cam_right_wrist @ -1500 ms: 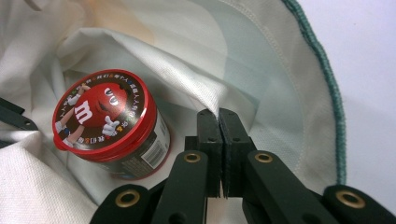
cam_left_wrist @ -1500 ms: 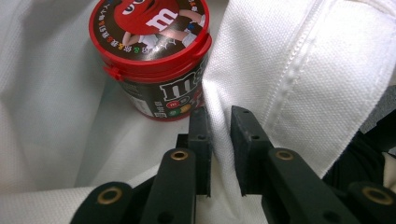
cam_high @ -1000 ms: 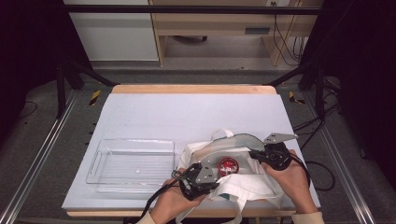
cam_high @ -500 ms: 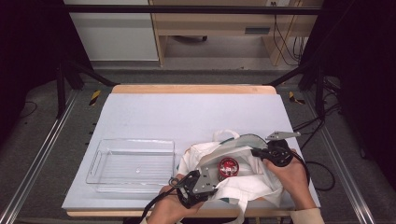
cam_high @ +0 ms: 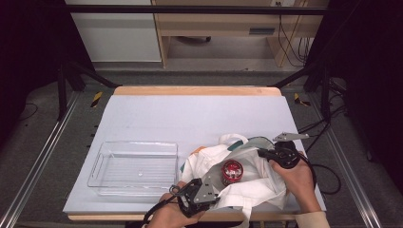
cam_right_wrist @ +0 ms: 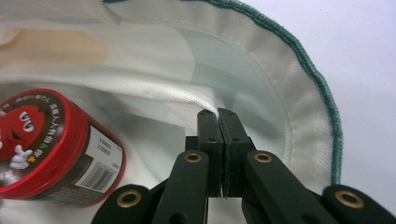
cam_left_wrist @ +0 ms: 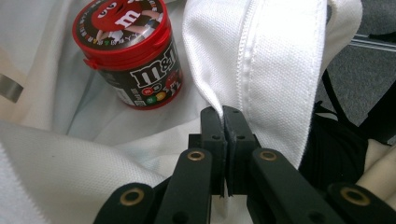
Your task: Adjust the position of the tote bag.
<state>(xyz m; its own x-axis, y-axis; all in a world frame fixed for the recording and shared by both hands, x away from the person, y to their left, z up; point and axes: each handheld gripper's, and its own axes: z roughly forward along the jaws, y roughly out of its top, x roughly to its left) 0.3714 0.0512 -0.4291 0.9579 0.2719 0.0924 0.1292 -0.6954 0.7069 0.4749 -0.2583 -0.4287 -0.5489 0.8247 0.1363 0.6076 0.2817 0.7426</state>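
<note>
standing over the white-topped table [cam_high: 190, 118], the person is working at its near right corner, and everything is gathering there for a reason. the white cloth bag [cam_high: 247, 185] is lying slumped on the table top, and it is being pulled open from two sides so that its mouth is gaping upward. beside it to the left, the clear plastic tray [cam_high: 135, 166] is sitting empty, near but apart from the bag, probably waiting to receive whatever is coming out. the right gripper [cam_right_wrist: 218, 113] is pinching the bag's far edge, just inside the green-stitched rim [cam_right_wrist: 322, 93], jaws clenched tight on a fold of cloth. the left gripper [cam_left_wrist: 223, 109] is doing the same on the near side, jaws squeezed together on the white hem by the strap [cam_left_wrist: 280, 70]. with both grips holding the fabric apart, the small red-lidded candy jar [cam_high: 232, 172] is lying exposed inside the bag, tipped on its side between the two grippers, touching neither.
</note>
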